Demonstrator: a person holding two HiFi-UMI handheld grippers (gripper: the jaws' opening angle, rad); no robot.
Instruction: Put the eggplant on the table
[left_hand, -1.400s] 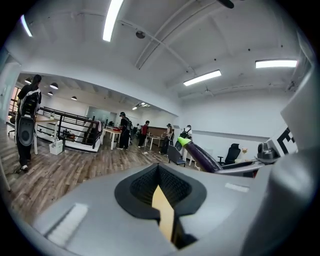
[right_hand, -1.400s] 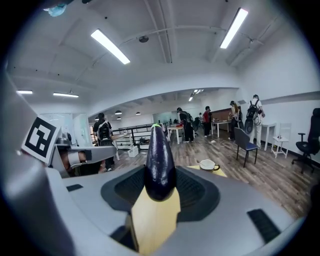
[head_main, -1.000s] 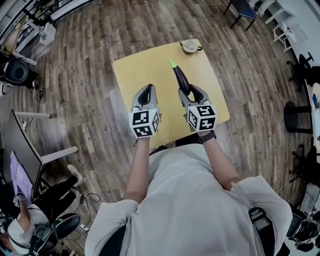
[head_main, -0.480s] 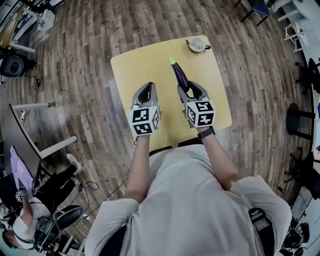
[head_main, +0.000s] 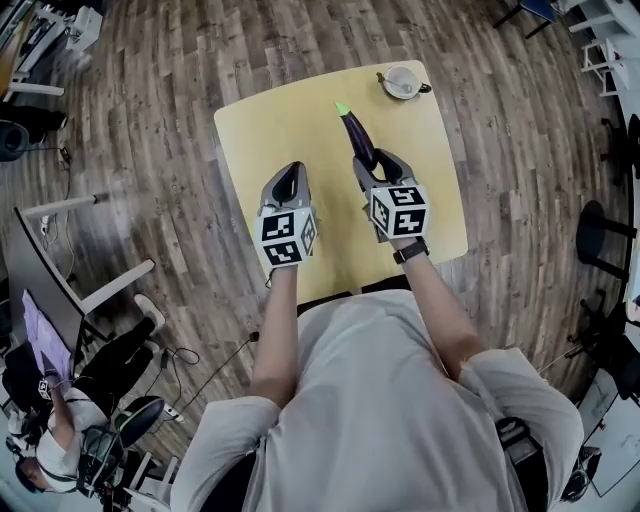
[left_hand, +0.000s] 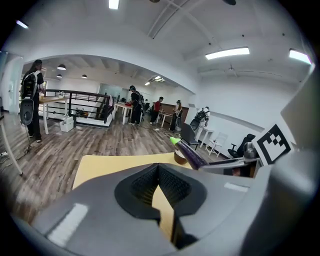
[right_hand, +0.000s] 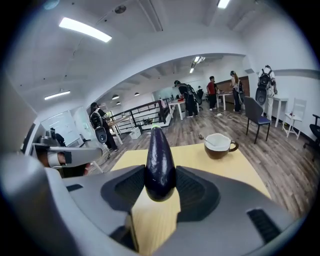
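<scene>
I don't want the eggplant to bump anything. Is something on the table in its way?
Nothing visible is. The right gripper holds the eggplant over a bare part of the yellow table. The only other thing there, a cup, sits off at the far right corner, clear of it.

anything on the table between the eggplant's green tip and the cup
Nothing. In the head view the stretch between the eggplant, held in the right gripper jaws, and the cup is bare yellow table.
</scene>
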